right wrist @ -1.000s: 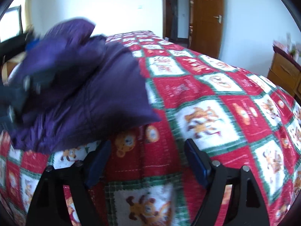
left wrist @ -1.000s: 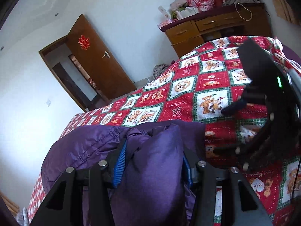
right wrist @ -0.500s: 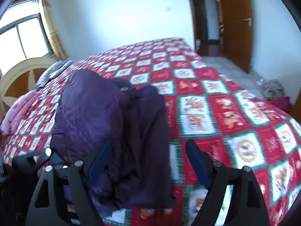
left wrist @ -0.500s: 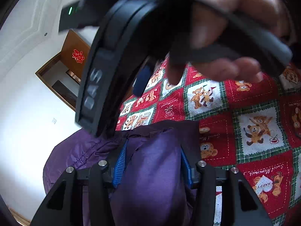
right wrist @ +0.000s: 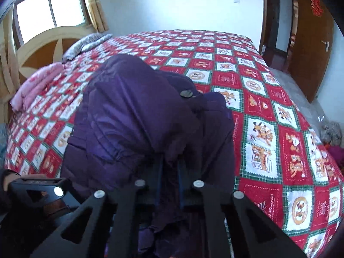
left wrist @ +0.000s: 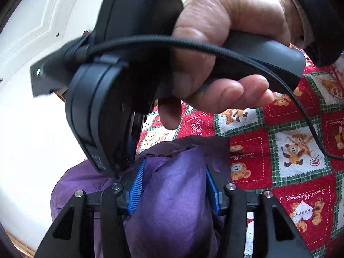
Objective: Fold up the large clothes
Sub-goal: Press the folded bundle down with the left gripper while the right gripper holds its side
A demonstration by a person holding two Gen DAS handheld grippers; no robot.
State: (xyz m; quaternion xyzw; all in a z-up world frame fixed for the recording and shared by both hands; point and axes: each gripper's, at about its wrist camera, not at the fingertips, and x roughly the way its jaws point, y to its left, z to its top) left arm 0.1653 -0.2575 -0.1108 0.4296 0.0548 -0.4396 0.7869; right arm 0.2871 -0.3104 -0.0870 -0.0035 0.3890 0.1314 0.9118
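A puffy purple jacket point(right wrist: 133, 111) lies bunched on the bed's red teddy-bear quilt point(right wrist: 258, 111). My left gripper point(left wrist: 174, 172) is shut on a thick wad of the jacket point(left wrist: 172, 204), with a blue pad pressed on each side. My right gripper point(right wrist: 169, 167) is shut on a thin fold of the same jacket, close in front of its camera. In the left wrist view a hand point(left wrist: 215, 43) holds the right gripper's body point(left wrist: 103, 107) overhead, its tip down at the cloth just left of my left fingers. The left gripper's body point(right wrist: 43, 190) shows at the right wrist view's lower left.
A folded pink blanket point(right wrist: 36, 83) and grey cloth point(right wrist: 86, 43) lie by the cream headboard point(right wrist: 43, 47). A brown door point(right wrist: 311, 43) stands open at the right, past the bed's far edge. A black cable point(left wrist: 301, 107) hangs across the quilt point(left wrist: 290, 150).
The right gripper swung up and over to the jacket and closed its jaws on a fold. It now fills the top of the left wrist view. The left grip is unchanged.
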